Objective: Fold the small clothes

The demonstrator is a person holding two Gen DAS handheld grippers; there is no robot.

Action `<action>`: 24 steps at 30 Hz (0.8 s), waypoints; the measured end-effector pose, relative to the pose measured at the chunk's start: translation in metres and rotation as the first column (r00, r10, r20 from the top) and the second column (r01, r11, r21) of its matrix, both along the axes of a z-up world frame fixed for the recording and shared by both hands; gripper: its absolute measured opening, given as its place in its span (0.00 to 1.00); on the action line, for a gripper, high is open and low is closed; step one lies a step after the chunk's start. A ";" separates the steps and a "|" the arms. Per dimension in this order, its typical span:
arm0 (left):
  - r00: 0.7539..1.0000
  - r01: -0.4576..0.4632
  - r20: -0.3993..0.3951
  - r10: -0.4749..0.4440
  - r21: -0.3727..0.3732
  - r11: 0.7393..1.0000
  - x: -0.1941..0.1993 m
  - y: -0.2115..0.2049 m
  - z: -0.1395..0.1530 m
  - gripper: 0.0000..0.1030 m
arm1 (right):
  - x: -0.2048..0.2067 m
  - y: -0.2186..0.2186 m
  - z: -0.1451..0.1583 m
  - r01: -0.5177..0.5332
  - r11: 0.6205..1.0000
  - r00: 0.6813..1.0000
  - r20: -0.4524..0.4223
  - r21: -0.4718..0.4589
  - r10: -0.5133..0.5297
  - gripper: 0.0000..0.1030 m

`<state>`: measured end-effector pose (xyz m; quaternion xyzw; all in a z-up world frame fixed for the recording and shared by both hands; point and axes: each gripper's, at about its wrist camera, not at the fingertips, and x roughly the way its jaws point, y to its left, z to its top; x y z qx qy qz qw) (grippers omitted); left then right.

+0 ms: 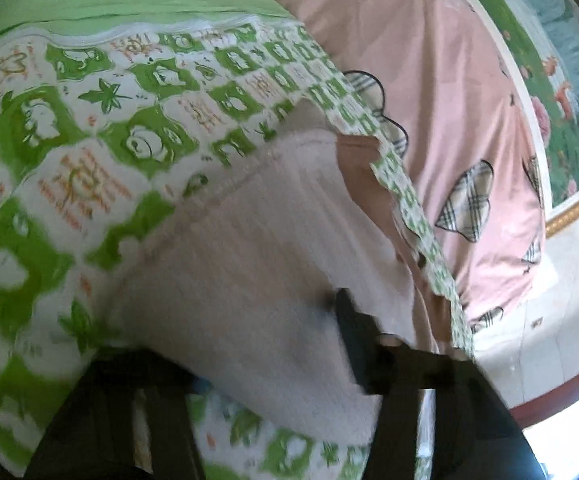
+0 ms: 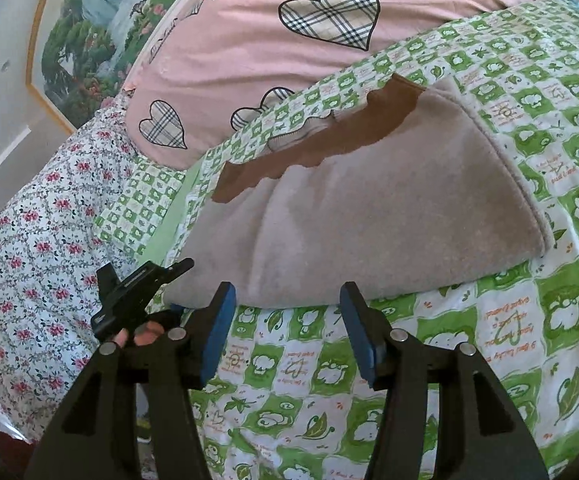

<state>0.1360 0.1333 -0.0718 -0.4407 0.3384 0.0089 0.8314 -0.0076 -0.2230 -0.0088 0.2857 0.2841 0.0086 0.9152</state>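
The right gripper's (image 2: 287,322) jaws stand apart with nothing between them, their blue pads just short of the near edge of the garment (image 2: 369,216). The left gripper's (image 1: 273,344) jaws are blurred and partly covered by cloth; whether they grip it cannot be told. In the right wrist view the left gripper (image 2: 137,300) sits at the garment's left corner, touching it. The garment, grey-beige with a brown scalloped trim (image 2: 309,148), lies folded on a green-and-white sheet (image 2: 489,340) on the bed. Behind it lies a pink quilt (image 2: 249,40) with plaid hearts; a floral cover (image 2: 29,240) lies to the left.
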 end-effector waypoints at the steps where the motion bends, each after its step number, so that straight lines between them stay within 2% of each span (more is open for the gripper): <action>1: 1.000 -0.007 -0.001 0.007 -0.024 1.000 0.002 0.005 -0.003 0.34 | 0.000 -0.002 0.000 0.005 1.000 1.000 -0.003 0.003 -0.005 0.54; 3: 1.000 -0.008 0.011 0.009 -0.066 0.998 0.004 0.013 -0.007 0.24 | 0.000 -0.008 -0.002 0.015 1.000 1.000 -0.005 0.008 -0.015 0.54; 6: 1.000 0.002 0.019 -0.001 -0.066 0.998 0.004 0.016 -0.006 0.14 | 0.002 -0.016 -0.003 0.032 0.999 0.999 -0.009 0.017 -0.031 0.54; 12: 0.991 0.071 0.110 -0.078 0.067 0.995 -0.003 -0.004 0.035 0.10 | 0.008 -0.032 0.003 0.048 0.999 0.999 -0.012 0.000 -0.048 0.54; 15: 0.971 0.135 0.175 -0.162 0.159 0.978 -0.004 -0.029 0.066 0.09 | 0.013 -0.046 0.007 0.052 0.999 0.998 -0.019 0.007 -0.052 0.54; 17: 0.950 0.188 0.207 -0.233 0.216 0.958 -0.002 -0.052 0.085 0.09 | 0.020 -0.058 0.010 0.043 0.999 0.999 -0.029 0.022 -0.042 0.54; 20: 0.912 0.268 0.222 -0.344 0.312 0.911 0.004 -0.098 0.107 0.09 | 0.035 -0.074 0.014 0.013 0.999 0.999 -0.046 0.047 -0.011 0.54; 22: 0.882 0.317 0.221 -0.417 0.375 0.871 0.007 -0.131 0.114 0.09 | 0.047 -0.085 0.016 -0.037 0.992 0.999 -0.033 0.118 0.041 0.55; 24: 0.852 0.362 0.204 -0.482 0.437 0.823 0.011 -0.165 0.116 0.09 | 0.065 -0.097 0.014 -0.126 0.957 0.992 0.008 0.261 0.128 0.64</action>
